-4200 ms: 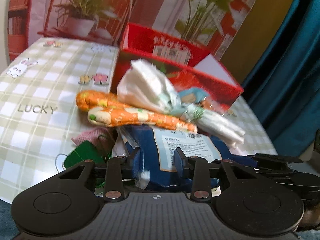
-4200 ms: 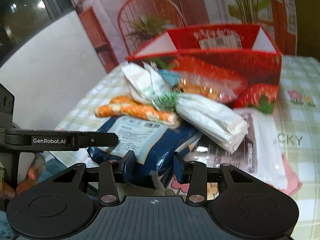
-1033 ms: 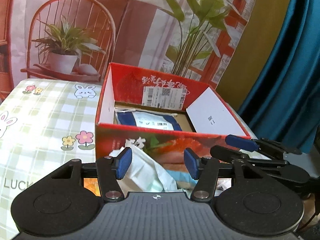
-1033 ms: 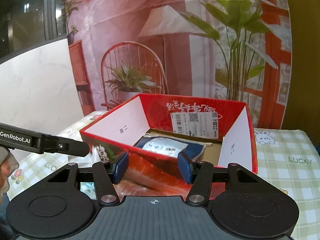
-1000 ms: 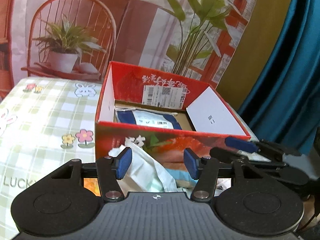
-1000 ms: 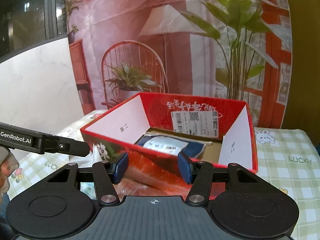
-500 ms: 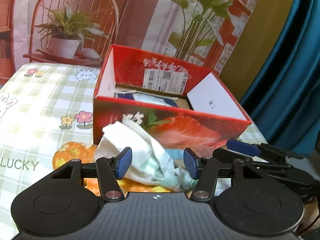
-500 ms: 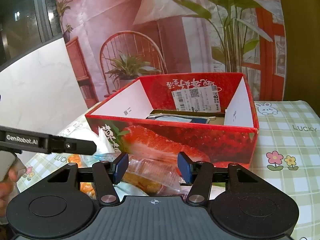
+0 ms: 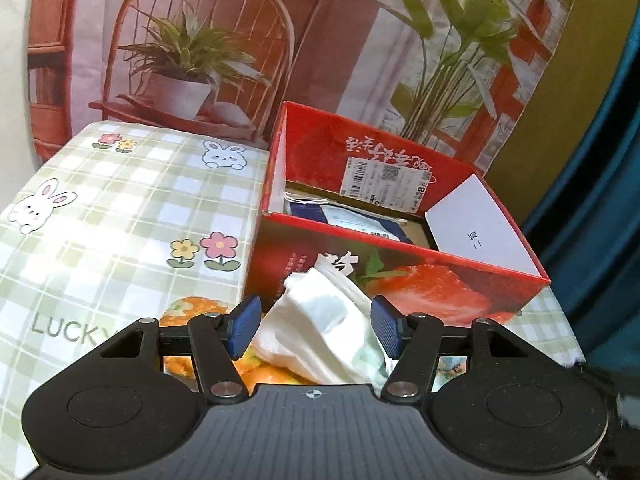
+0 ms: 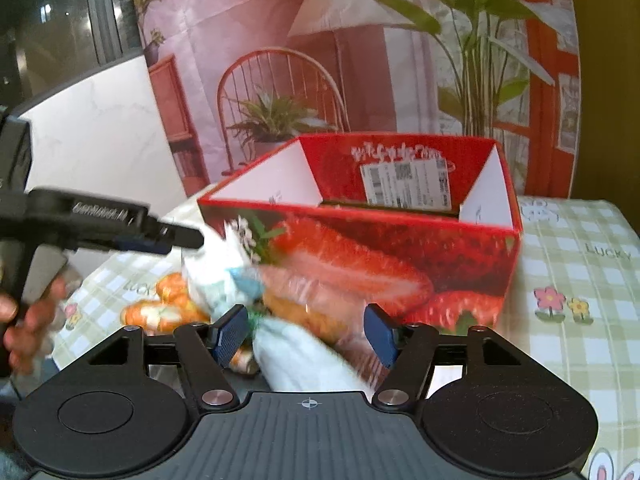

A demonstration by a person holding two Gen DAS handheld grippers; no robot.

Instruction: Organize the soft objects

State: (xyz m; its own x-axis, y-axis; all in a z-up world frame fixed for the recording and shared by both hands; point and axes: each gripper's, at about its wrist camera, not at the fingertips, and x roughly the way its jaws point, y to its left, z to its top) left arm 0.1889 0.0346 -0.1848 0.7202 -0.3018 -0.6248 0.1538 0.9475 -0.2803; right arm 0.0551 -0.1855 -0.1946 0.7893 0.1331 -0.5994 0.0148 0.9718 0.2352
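A red strawberry box stands open on the checked tablecloth. A blue packet lies inside it. In front of the box lies a pile of soft things: a white packet, an orange carrot toy, a clear bag with something orange and a white bundle. My left gripper is open and empty, its jaws either side of the white packet. My right gripper is open and empty above the white bundle. The left gripper also shows in the right wrist view.
The tablecloth with rabbits, flowers and LUCKY print spreads left of the box and right of it. A printed backdrop with a chair and plants stands behind. A teal curtain hangs at the right.
The blue packet that both grippers held 4 s ago now lies in the box. In the last second both grippers have drawn back and lowered towards the pile in front of the box.
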